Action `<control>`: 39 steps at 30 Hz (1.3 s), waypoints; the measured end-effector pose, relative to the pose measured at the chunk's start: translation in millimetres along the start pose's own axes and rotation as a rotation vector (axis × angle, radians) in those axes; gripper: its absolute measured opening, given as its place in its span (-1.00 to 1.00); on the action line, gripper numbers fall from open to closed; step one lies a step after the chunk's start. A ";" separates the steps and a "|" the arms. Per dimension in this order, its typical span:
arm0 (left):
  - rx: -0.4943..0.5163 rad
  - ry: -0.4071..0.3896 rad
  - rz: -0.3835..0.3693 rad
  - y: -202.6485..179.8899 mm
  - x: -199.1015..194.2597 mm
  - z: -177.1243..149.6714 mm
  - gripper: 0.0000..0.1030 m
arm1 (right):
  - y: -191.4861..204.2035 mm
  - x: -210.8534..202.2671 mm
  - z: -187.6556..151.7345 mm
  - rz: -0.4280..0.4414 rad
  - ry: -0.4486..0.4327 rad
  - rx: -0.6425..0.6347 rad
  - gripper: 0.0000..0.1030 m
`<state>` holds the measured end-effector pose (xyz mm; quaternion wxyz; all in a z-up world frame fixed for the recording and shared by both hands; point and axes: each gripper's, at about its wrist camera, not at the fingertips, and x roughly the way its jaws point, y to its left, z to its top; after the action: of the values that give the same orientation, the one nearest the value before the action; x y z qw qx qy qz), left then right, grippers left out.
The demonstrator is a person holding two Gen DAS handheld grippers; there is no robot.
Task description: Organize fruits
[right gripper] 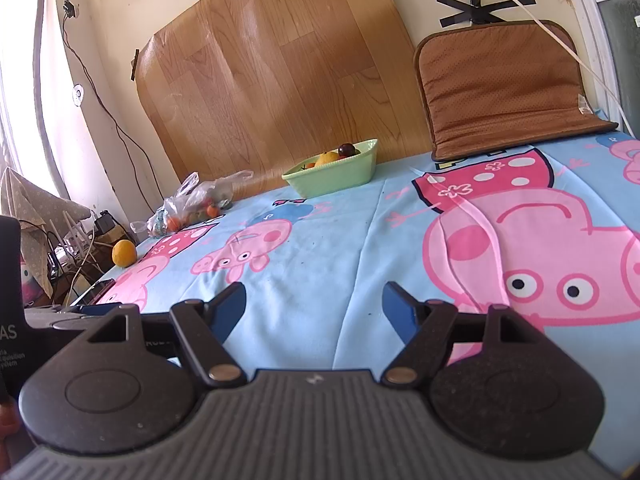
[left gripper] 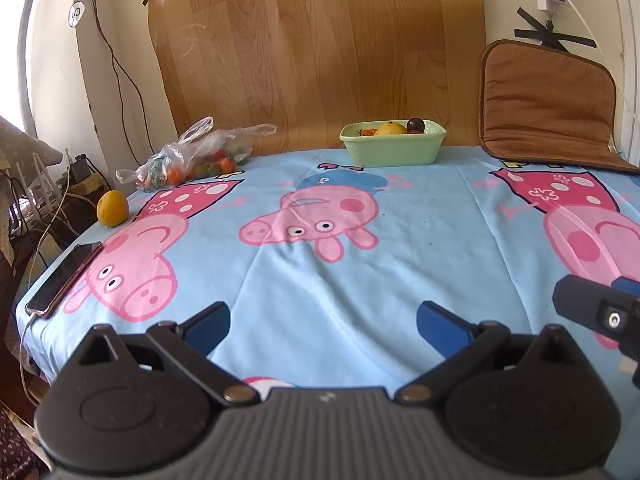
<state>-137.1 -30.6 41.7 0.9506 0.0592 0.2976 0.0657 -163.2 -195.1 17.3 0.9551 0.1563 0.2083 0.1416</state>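
Round orange-yellow fruit (left gripper: 112, 208) alone at tabletop's left edge, well apart from pale green plastic basket (left gripper: 394, 147). Both grippers' fingers wide, empty. Risk: nudged off edge.

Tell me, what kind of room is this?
Most likely a room in someone's home, not a lab. A cartoon pig sheet covers the surface, a green dish holds fruit, a plastic bag of more fruit lies near a loose orange, and a phone charges at the edge.
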 end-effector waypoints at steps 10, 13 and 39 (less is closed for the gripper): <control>0.006 -0.001 0.002 0.4 0.7 -1.5 1.00 | 0.0 0.0 0.1 -0.001 0.000 0.000 0.49; 0.006 -0.001 0.002 0.1 0.6 -1.3 1.00 | 0.0 -0.2 0.1 0.000 0.000 0.000 0.49; -0.019 0.027 -0.021 3.3 4.6 -1.3 1.00 | 0.5 -0.2 0.3 -0.001 0.000 0.000 0.49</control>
<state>-134.4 -26.5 38.6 0.9476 0.0462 0.3104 0.0594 -163.3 -194.8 17.7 0.9551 0.1561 0.2085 0.1413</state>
